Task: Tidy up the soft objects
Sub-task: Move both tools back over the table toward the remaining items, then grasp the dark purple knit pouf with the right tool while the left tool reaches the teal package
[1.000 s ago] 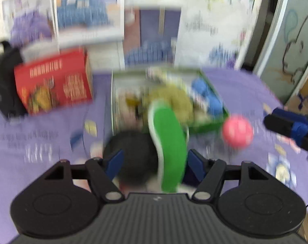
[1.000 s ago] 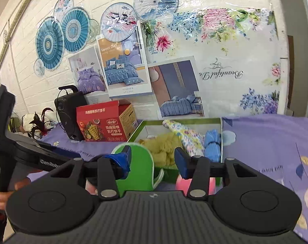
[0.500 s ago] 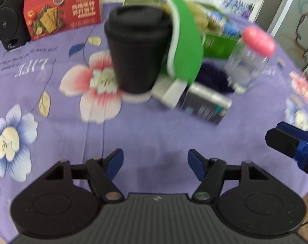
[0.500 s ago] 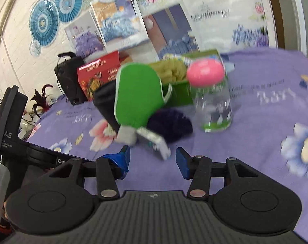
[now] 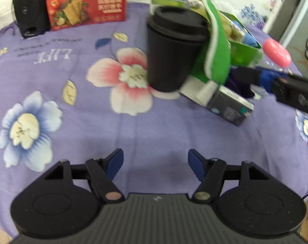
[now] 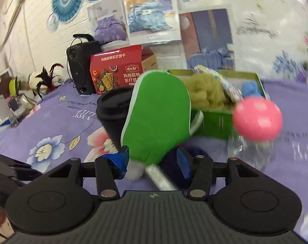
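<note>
Now the right gripper (image 6: 152, 160) is closing in on the green soft pad (image 6: 158, 118), fingers spread either side of its lower end, gripping nothing yet. Half a second ago it was hanging farther back. Left gripper (image 5: 155, 163) is idling open and empty, with the pad well ahead and to its right, leaning beside the black cup (image 5: 172, 48) in front of the green box (image 6: 215, 122)
</note>
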A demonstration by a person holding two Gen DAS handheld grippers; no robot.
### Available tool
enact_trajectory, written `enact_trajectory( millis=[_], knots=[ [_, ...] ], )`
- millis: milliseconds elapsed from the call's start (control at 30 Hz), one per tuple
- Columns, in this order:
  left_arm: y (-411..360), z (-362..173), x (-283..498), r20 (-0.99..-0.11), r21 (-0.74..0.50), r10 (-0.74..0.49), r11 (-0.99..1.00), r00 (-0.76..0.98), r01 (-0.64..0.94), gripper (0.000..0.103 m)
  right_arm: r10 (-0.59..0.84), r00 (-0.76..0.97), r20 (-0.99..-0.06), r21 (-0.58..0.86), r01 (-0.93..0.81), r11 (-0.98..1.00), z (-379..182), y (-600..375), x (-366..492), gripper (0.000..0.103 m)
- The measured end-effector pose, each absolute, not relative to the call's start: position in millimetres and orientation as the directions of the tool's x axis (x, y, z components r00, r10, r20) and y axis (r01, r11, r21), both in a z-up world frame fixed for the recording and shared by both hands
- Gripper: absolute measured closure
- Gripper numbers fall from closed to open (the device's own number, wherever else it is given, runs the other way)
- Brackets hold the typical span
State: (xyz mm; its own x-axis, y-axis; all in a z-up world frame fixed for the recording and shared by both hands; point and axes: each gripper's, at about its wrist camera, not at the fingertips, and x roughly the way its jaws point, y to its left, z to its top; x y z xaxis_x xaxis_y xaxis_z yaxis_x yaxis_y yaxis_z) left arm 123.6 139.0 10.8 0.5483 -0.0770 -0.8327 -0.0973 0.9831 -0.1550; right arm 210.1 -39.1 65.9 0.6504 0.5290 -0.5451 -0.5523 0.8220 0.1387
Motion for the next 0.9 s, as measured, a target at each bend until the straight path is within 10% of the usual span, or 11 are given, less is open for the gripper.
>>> enact_trajectory(
  millis=[667,900],
  knots=[
    [165.8,20.7,122.8,-0.814,-0.214,-0.084,0.963,0.575,-0.161,0.034,0.630,0.252,-0.734,0.328,-0.681,0.655,29.4,-74.4,188.1,0.059],
    [155.6,21.5,124.1,-0.813,-0.217,-0.110,0.968,0.572,-0.123,0.034,0.597,0.504,-0.624,0.228,-0.614,0.756,61.7,-94.2,154.4,0.060]
  ],
)
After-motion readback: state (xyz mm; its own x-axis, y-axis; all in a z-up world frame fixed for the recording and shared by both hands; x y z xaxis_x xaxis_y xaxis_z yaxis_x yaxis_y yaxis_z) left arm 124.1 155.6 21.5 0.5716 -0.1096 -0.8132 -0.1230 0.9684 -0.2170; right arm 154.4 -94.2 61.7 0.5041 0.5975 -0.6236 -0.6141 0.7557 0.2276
